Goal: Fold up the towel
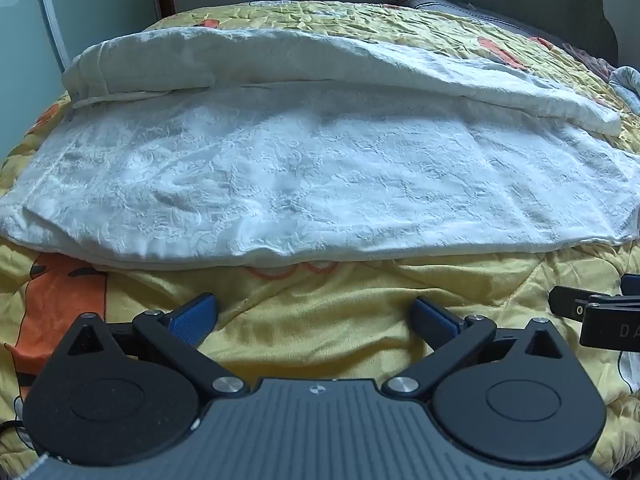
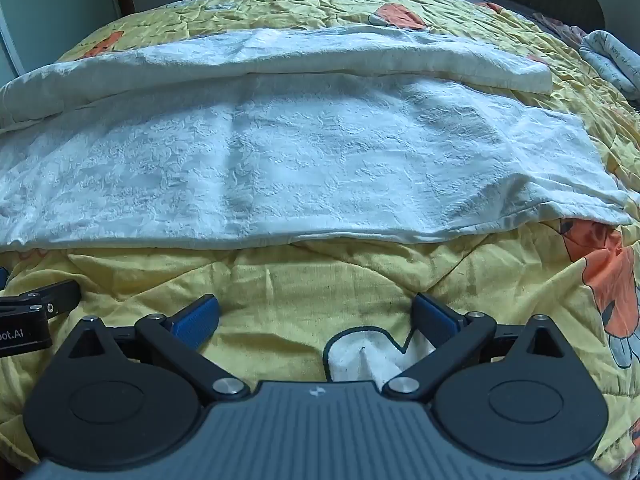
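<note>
A white textured towel lies spread wide across a yellow quilt, its far long edge folded back over itself into a thick band. In the right wrist view the same towel fills the middle, near edge running left to right. My left gripper hovers over bare quilt just short of the towel's near edge, jaws wide open, nothing between the blue pads. My right gripper stands the same way, open and empty, short of the near edge. Each gripper's side shows at the edge of the other's view.
The yellow quilt with orange cartoon prints covers the bed. A grey patterned cloth lies bunched at the far right. A pale wall and door frame stand beyond the bed at the left.
</note>
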Demonstrator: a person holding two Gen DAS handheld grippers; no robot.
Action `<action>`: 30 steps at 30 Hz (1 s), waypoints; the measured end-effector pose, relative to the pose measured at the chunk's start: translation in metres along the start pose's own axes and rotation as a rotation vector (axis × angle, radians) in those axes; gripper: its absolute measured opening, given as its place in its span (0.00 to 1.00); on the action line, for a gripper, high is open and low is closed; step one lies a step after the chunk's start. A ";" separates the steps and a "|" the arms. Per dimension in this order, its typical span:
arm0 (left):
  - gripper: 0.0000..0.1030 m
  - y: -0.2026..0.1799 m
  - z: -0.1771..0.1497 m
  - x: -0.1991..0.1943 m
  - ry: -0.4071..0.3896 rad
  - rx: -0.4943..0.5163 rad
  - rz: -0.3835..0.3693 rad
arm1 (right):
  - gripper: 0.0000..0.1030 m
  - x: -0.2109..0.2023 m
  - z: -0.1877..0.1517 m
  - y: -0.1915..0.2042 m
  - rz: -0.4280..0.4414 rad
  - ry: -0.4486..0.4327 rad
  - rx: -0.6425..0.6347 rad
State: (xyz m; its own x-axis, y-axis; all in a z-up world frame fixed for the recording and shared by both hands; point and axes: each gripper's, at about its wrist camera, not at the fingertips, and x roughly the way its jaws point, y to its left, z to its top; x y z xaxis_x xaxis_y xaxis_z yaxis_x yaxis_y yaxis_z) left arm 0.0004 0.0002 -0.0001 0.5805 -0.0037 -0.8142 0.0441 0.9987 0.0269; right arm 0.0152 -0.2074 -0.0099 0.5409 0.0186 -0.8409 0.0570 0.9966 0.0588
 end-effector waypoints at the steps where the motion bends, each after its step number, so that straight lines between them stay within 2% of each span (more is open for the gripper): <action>1: 1.00 0.000 0.000 0.000 0.001 -0.001 0.000 | 1.00 0.000 0.000 0.000 0.001 -0.001 0.000; 30: 1.00 0.003 -0.002 -0.004 -0.030 -0.008 0.010 | 1.00 -0.005 -0.003 0.000 -0.001 -0.023 0.000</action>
State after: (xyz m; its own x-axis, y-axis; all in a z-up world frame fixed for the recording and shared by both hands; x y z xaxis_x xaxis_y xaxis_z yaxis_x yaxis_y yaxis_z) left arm -0.0035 0.0035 0.0022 0.6053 0.0051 -0.7960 0.0319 0.9990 0.0307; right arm 0.0099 -0.2076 -0.0077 0.5600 0.0163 -0.8284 0.0575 0.9966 0.0585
